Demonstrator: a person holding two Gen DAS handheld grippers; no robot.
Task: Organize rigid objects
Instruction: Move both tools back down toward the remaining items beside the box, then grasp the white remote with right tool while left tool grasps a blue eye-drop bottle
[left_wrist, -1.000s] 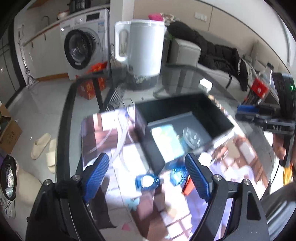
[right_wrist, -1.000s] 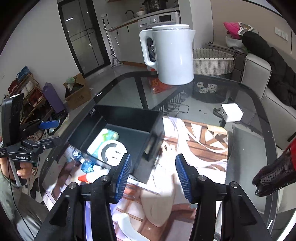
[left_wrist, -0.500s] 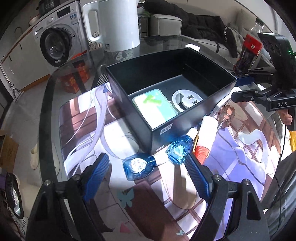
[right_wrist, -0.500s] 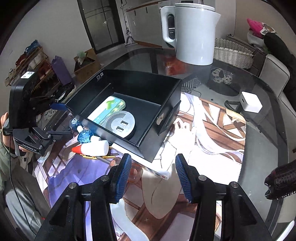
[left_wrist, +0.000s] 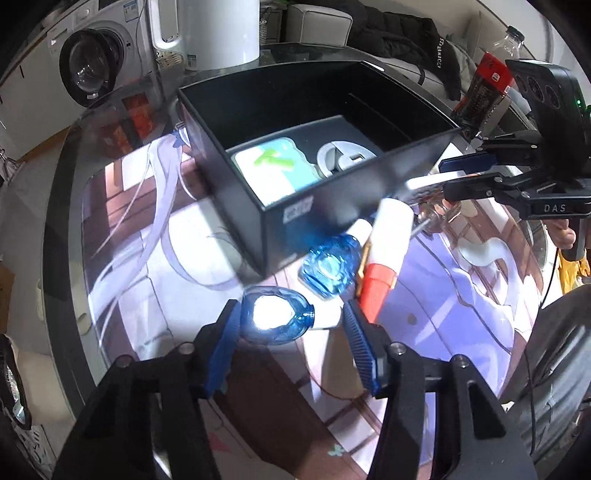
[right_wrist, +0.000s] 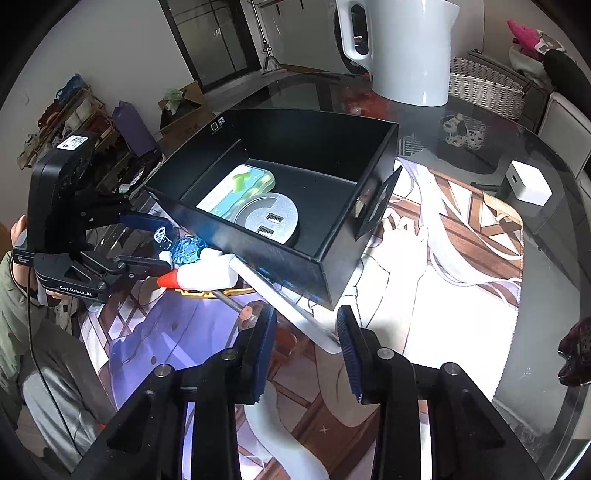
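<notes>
A black open box (left_wrist: 236, 177) (right_wrist: 288, 266) holds a green-and-white case (left_wrist: 275, 171) and a round silver USB hub (right_wrist: 271, 219). In front of it lie two blue glass bottles, a white glue bottle with a red cap (left_wrist: 384, 251) (right_wrist: 207, 277) and a screwdriver (right_wrist: 236, 306). My left gripper (left_wrist: 291, 332) (right_wrist: 147, 242) is closing around the nearer blue bottle (left_wrist: 275, 315), with a gap still at its right pad. The other blue bottle (left_wrist: 330, 266) lies beside it. My right gripper (right_wrist: 306, 332) (left_wrist: 456, 177) is closing over the end of a white flat strip (right_wrist: 291, 310), with the screwdriver handle beside its left finger.
A white kettle (right_wrist: 402, 48) stands at the back of the glass table, and a white cube charger (right_wrist: 528, 182) at the right. A printed mat (right_wrist: 461, 258) lies under the box. A cola bottle (left_wrist: 484, 88) stands behind the right gripper. A person's hand (left_wrist: 563, 236) holds the right gripper.
Both grippers have come down closer to the mat and the things in front of the box. Both pairs of jaws have narrowed. The near blue bottle now lies between the left fingers.
</notes>
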